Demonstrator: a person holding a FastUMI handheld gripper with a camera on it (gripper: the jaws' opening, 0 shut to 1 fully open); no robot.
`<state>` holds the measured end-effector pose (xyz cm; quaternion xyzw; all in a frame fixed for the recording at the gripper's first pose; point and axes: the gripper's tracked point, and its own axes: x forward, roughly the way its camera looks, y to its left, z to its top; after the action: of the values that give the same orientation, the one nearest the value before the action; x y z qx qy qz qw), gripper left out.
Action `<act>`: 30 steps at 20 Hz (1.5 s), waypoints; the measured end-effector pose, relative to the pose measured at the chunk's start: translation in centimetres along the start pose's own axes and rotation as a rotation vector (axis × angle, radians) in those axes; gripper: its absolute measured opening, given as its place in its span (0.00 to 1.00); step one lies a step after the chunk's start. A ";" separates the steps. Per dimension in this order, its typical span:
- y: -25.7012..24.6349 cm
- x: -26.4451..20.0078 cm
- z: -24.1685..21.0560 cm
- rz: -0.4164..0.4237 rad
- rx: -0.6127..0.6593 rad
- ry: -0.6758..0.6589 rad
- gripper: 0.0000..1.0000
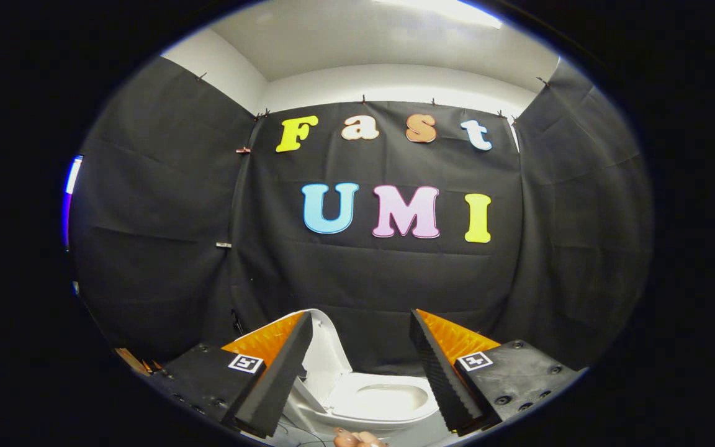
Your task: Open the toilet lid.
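Nearest of all, a few fingertips (357, 439) of a person's hand poke up just in front of the toilet, cut off so that nothing more of the hand can be made out. A thin cable (292, 431) trails across the floor beside them, to the left, and is hard to follow.

The gripper (360, 360) hangs above the toilet with its two fingers spread wide apart, released and grasping nothing. Each finger carries a small square marker on its flat base. The left finger (277, 379) sits over the left side of the toilet and hides part of it; the right finger (441, 379) covers the right edge of the seat.

Between the fingers and just ahead of them stands the white toilet (326, 406). Its seat ring (382, 397) lies flat and the bowl opening shows through it. The toilet lid (323, 351) is already up, standing roughly upright behind the seat and leaning toward the left finger. Whether it touches that finger I cannot tell; the finger overlaps its left edge. The base of the toilet is hidden by the fingers.

Off to the near left, beyond the left finger's base, something brownish (131, 360) lies low against the wall, too cut off to name.

Farther back hangs the black cloth wall (364, 279) of the booth, pinned up in panels with small clips along the top. Above it run a white wall strip (395, 81) and the ceiling with a bright light (444, 9).
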<state>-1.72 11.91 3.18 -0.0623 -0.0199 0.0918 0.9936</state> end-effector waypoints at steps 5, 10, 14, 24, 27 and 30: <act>-0.3 0.1 -0.5 -0.016 -0.007 0.011 0.98; -0.3 -0.1 0.0 -0.016 0.013 -0.007 0.98; -0.6 0.0 -0.4 -0.023 0.006 -0.001 0.98; -0.6 0.2 -0.7 -0.023 0.012 0.008 0.98; -0.6 0.1 -0.7 -0.027 0.009 0.010 0.98; -0.5 0.2 -0.6 -0.026 0.018 0.009 0.98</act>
<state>-1.37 11.36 2.70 -0.0533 -0.0156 0.0787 0.9953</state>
